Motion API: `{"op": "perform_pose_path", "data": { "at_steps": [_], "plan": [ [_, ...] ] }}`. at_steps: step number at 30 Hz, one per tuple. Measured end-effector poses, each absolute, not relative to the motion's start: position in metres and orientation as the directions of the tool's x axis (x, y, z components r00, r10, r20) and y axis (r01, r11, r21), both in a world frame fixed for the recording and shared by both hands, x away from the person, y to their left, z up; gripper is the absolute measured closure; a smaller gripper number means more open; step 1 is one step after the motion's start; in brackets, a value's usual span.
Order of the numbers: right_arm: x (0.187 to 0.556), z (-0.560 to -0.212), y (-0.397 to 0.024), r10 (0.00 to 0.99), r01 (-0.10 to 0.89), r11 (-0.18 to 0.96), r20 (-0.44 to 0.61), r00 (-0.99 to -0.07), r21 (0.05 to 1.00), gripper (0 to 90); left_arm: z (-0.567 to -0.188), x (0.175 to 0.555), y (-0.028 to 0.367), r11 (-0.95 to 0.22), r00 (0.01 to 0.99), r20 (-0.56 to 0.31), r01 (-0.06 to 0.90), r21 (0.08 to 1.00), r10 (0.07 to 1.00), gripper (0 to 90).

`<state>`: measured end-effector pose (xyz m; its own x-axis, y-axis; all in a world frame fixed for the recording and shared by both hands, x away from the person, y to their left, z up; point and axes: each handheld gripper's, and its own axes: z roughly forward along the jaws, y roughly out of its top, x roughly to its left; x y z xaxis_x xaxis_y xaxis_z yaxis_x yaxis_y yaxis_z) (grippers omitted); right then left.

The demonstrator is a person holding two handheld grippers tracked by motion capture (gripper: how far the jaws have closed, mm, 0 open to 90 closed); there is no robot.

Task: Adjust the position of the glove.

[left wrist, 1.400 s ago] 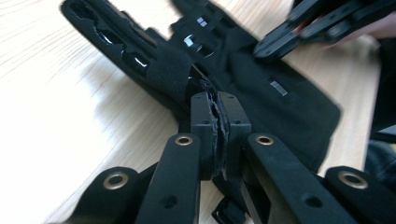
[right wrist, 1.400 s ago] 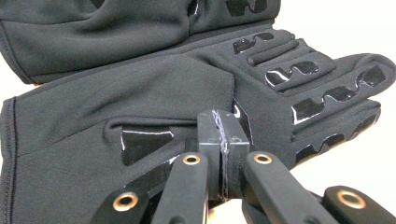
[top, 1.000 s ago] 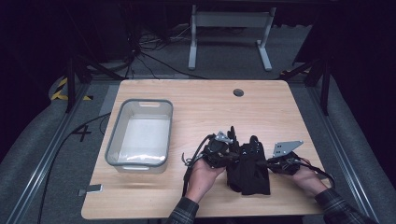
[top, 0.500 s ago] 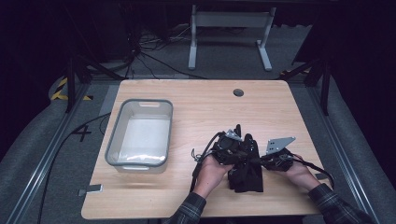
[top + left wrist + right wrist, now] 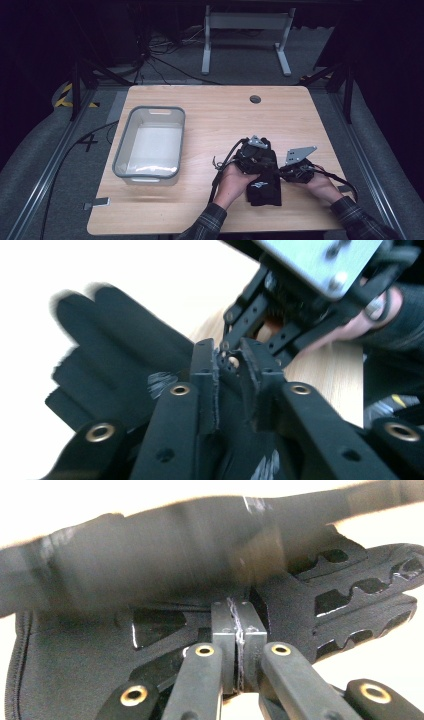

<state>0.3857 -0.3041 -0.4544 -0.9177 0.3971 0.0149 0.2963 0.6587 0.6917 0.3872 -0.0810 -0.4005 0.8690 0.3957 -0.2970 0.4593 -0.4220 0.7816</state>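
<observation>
Matt black cloth glove [image 5: 264, 187] with glossy rubbery patches lies on pale, smooth wood-grain table [image 5: 210, 115]; translucent grey plastic bin [image 5: 150, 142] beside.

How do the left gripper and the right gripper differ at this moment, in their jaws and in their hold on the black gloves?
The left gripper has a small gap between its jaws, which have just been opening; the right gripper has its jaws pressed together. The right gripper pinches the edge of the black gloves, while the left gripper's pads stand slightly apart over the fabric, no longer clamping it. Both are hand-held, black, and low over the gloves on the wooden table.
</observation>
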Motion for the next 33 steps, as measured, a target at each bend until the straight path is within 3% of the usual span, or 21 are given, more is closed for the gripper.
{"op": "perform_pose_path", "data": {
  "at_steps": [6,23,33],
  "plan": [
    [0.384,-0.452,-0.310,0.407,0.298,0.663,0.004,-0.914,0.686,90.0,-0.399,0.386,-0.070,-0.423,0.864,-0.277,0.457,0.782,0.421,89.4],
    [0.383,-0.429,-0.358,0.492,0.322,0.608,-0.026,-0.870,0.726,90.0,-0.431,0.387,-0.069,-0.487,0.844,-0.251,0.488,0.724,0.473,89.5],
    [0.385,-0.427,-0.338,0.423,0.279,0.596,0.001,-0.906,0.753,90.0,-0.446,0.383,-0.084,-0.537,0.858,-0.236,0.477,0.696,0.456,89.6]
  ]
}}
